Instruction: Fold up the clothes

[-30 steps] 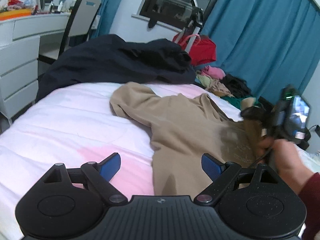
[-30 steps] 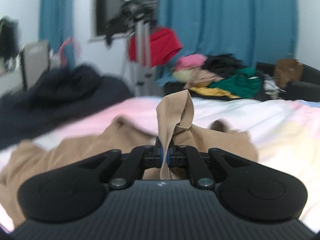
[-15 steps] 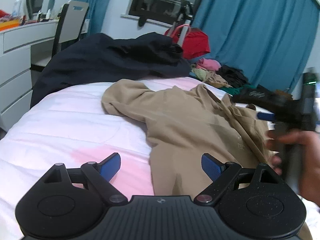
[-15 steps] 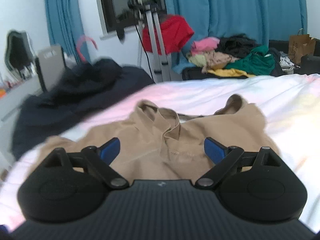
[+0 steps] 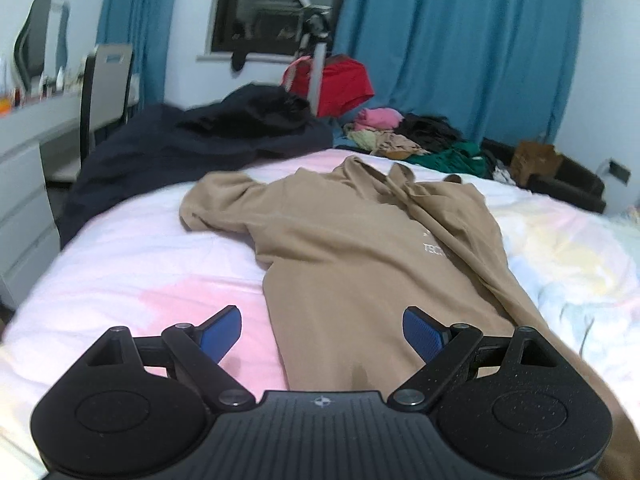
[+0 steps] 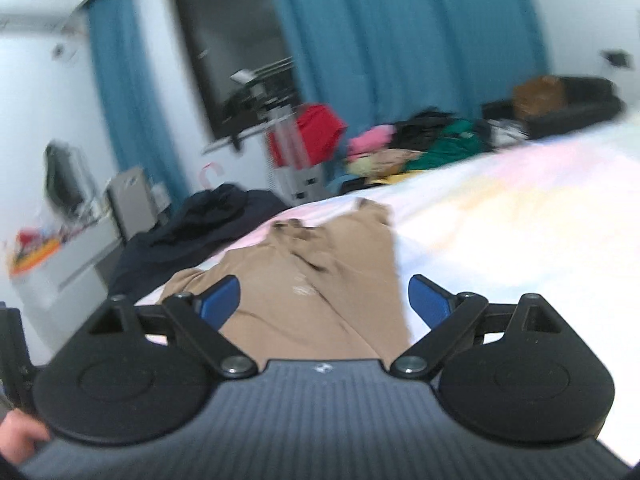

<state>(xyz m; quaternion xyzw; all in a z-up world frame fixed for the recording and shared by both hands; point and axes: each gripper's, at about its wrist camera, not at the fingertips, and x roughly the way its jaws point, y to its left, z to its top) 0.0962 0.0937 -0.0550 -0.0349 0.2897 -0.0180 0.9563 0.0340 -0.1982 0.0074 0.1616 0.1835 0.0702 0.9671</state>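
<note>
my left gripper (image 5: pixel 322 334) and right gripper (image 6: pixel 324 300) both stand spread wide, nothing between the blue ribbed pads. the tan shirt (image 5: pixel 360 248) (soft, creased knit) lies flat on the pale quilted bed (image 5: pixel 140 264).

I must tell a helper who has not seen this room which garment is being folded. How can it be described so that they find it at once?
Look at the bed with the pink and white cover. Spread flat in its middle lies a tan collared shirt. Unlike the dark navy garments heaped at the bed's far edge, it is light brown and has small white lettering on the chest.
</note>
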